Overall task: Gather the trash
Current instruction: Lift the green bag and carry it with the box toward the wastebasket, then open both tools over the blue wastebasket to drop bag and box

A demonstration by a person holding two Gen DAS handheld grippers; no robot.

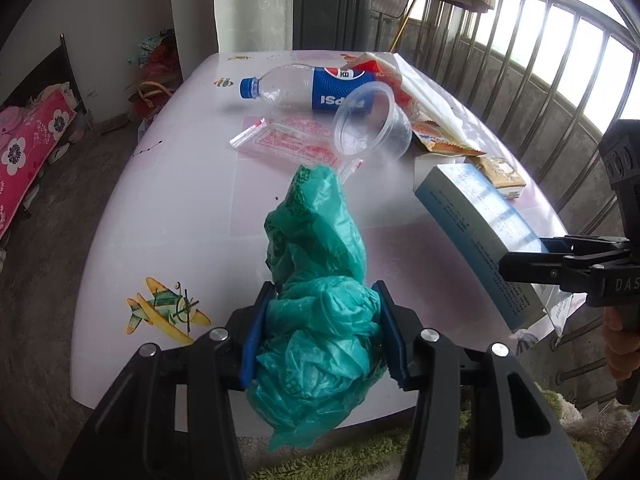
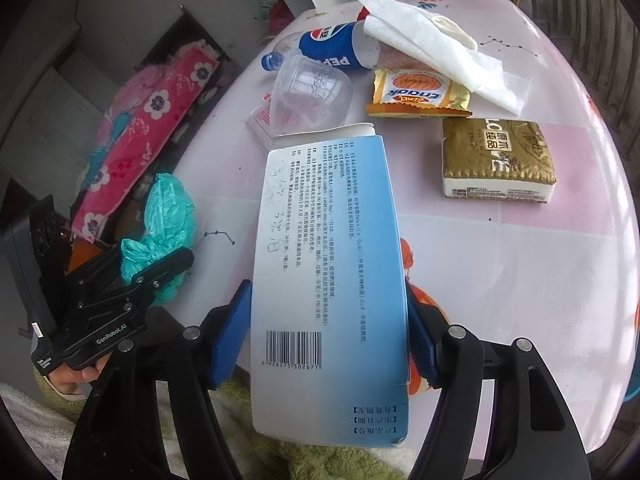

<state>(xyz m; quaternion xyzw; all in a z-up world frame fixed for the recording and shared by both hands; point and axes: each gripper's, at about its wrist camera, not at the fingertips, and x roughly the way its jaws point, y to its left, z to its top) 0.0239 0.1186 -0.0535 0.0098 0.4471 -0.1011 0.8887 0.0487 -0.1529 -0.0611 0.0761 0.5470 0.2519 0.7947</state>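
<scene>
A crumpled green plastic bag (image 1: 320, 264) is pinched between the blue pads of my left gripper (image 1: 324, 320), which is shut on it just above the near edge of the pink table (image 1: 180, 220). The bag's loose end stands up ahead of the fingers. My right gripper (image 2: 328, 320) is shut on a blue-and-white printed carton (image 2: 328, 240), its pads pressing on both long sides, barcode face up. In the left wrist view the carton (image 1: 476, 236) tilts over the table's right side, with the right gripper (image 1: 524, 254) at its near end. The left gripper (image 2: 152, 256) with the bag (image 2: 168, 216) shows at the left.
On the table lie a Pepsi bottle (image 1: 308, 88), a clear plastic cup (image 1: 372, 124) on its side, clear wrappers (image 1: 288, 140), an orange snack wrapper (image 2: 420, 94), a gold tissue pack (image 2: 496, 160) and white tissue paper (image 2: 436, 48). A metal railing (image 1: 540, 80) runs along the right.
</scene>
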